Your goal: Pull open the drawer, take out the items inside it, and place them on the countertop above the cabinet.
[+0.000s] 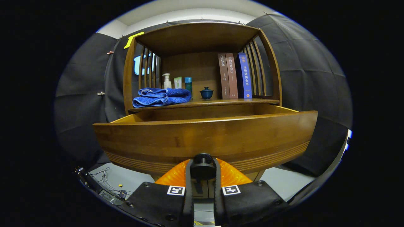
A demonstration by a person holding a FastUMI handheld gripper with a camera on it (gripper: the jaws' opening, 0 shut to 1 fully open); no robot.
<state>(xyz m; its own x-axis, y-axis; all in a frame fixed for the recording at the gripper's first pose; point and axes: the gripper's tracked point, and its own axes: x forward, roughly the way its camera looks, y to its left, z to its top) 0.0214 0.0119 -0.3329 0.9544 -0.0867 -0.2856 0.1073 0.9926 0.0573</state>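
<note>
A staged home corner in a recording booth: a wooden cabinet with books, folded towel and toiletry bottles stands against black cloth walls.

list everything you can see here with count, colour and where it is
cabinet: 1, brown wood, open shelf with slatted sides, against the black cloth wall
drawer: 1, brown wood, pulled open below the shelf; inside hidden behind its front
knob: 1, black, on the drawer front, between the fingers
towel: 1, blue, folded, left on the shelf
bottles: 3, white pump, pale green, teal, behind the towel
lidded cup: 1, dark blue, shelf middle
books: 3, two brown and one blue, upright, right on the shelf
cables: several, on the grey floor, lower left
tongs: 1, fingers closed on the knob
</note>
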